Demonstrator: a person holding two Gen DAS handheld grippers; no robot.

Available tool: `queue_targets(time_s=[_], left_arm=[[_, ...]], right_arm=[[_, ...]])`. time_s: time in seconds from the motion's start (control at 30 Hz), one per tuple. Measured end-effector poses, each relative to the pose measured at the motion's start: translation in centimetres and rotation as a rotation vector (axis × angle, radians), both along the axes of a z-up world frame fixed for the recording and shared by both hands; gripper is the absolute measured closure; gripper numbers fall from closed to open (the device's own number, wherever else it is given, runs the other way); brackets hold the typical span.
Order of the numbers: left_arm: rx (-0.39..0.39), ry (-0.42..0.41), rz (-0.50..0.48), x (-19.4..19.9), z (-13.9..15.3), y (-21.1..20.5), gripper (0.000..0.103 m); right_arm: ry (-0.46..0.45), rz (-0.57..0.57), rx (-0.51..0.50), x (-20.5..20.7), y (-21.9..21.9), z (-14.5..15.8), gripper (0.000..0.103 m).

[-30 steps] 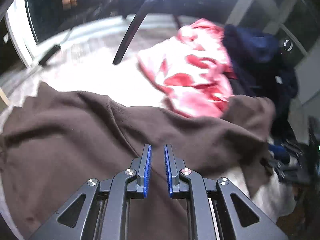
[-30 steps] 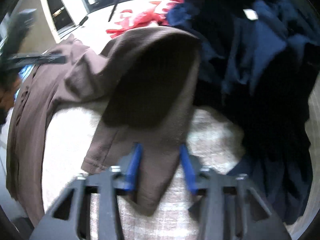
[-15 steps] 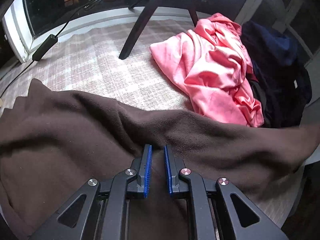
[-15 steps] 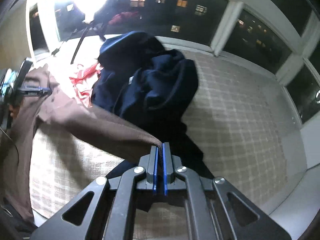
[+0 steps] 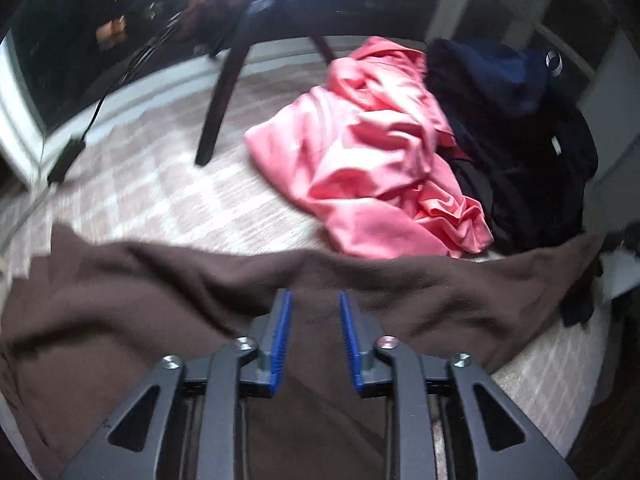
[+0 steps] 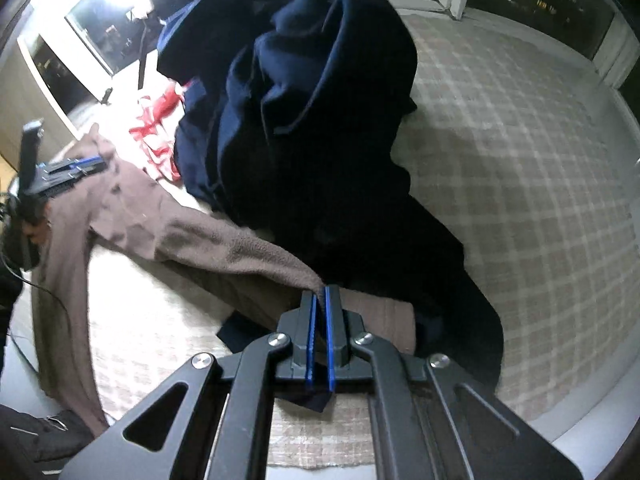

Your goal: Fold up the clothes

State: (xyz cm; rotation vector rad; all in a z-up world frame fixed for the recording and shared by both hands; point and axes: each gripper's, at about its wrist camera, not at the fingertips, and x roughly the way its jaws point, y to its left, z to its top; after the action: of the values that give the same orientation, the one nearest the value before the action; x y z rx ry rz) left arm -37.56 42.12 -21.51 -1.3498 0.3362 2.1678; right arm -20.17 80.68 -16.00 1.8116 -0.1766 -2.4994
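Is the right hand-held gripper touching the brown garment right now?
Touching. The right wrist view shows the right hand-held gripper with its blue pads pinched shut on an edge of the brown garment, which stretches away from the tips.

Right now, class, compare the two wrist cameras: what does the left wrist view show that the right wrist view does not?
Left wrist view only: a dark chair leg and a cable lying on the checked rug.

Right wrist view only: the right gripper, shut on the brown garment, and the rug's far side.

Both: the brown garment, the pink garment, the navy pile, and the left gripper, its jaws opening.
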Motion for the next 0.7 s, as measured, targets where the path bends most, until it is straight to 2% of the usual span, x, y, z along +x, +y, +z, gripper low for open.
queue_targets(time_s=[0.07, 0.13, 0.23, 0.3, 0.37, 0.5, 0.53, 0.57, 0.6, 0.63, 0.7], left_arm=[[0.009, -0.009, -0.010, 0.6, 0.2, 0.8, 0.080], [0.063, -0.051, -0.081, 2.4, 0.9, 2.0, 0.080], [0.055, -0.047, -0.285, 6.9, 1.7, 6.6, 0.076], [0.001, -0.015, -0.388, 9.4, 1.1, 9.1, 0.074], [-0.045, -0.013, -0.420, 10.2, -0.3, 11.2, 0.074], [-0.102, 0.018, -0.286, 7.8, -2.4, 12.5, 0.072], [-0.071, 0.010, -0.230, 6.9, -2.2, 12.2, 0.074], [-0.058, 0.007, -0.208, 6.4, -2.0, 12.1, 0.076], [-0.048, 0.005, -0.190, 6.1, -1.8, 12.0, 0.077], [-0.039, 0.003, -0.173, 5.7, -1.6, 11.9, 0.077], [-0.070, 0.028, -0.186, 5.9, -1.6, 12.2, 0.077]], right_arm=[[-0.019, 0.015, -0.004, -0.2, -0.3, -0.1, 0.099], [-0.045, 0.016, -0.027, -0.6, -0.1, -0.7, 0.099], [-0.061, 0.013, -0.066, -0.8, 0.5, -1.2, 0.099], [-0.068, 0.018, -0.074, -0.7, 0.7, -1.4, 0.099], [-0.073, 0.025, -0.071, -0.7, 0.8, -1.7, 0.099], [-0.068, 0.023, -0.031, -0.9, 1.2, -2.4, 0.096], [-0.045, 0.000, -0.027, -0.9, 1.7, -2.4, 0.090], [-0.014, -0.038, -0.021, -0.7, 2.6, -2.1, 0.076], [0.014, -0.070, -0.037, 0.0, 3.5, -1.6, 0.067], [0.043, -0.102, -0.054, 0.7, 4.4, -1.2, 0.066], [0.098, -0.163, -0.086, 2.2, 6.1, -0.3, 0.067]])
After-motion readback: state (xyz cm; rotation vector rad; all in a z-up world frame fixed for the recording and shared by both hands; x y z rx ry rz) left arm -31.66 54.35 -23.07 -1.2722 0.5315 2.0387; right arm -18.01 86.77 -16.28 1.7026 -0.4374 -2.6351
